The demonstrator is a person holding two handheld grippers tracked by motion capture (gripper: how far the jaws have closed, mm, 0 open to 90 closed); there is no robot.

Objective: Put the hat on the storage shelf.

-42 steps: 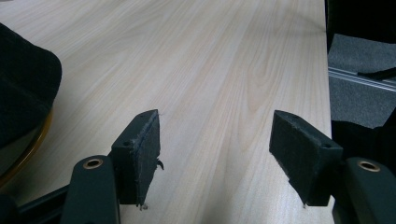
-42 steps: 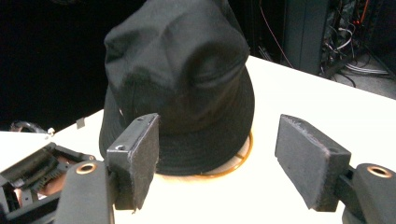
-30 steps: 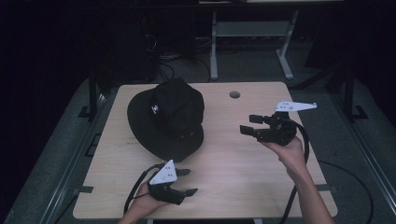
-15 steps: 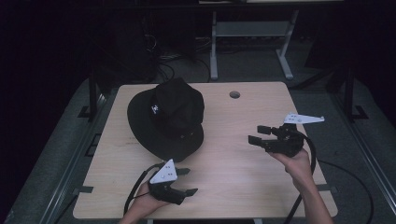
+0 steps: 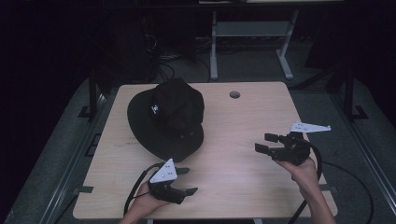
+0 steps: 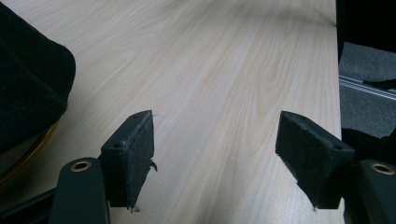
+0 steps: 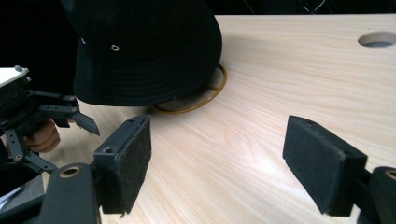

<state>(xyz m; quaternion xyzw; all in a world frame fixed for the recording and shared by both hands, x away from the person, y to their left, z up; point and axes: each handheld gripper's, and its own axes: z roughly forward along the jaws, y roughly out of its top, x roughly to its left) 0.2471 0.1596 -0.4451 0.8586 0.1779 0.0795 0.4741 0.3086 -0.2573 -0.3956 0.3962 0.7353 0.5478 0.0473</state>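
Two grippers are seen from above: the left gripper (image 5: 183,181) and right gripper (image 5: 267,143), jaws apart and empty, having just been opening, are held over the pale wooden tabletop (image 5: 233,172) near the black fabric brimmed hat (image 5: 169,116). Bare wood is framed between the jaws in the left gripper view, the hat (image 6: 28,88) at the edge. The hat (image 7: 140,51) is shown ahead in the right gripper view.

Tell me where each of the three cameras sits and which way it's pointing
High view: above the person's side, facing forward and down on the table, hat, both forearms, left gripper and right gripper.
Left gripper view: rides the left gripper, looking along its open fingers across bare wood, hat brim at left.
Right gripper view: looks between its open fingers toward the hat and left gripper.
All share the hat and table.
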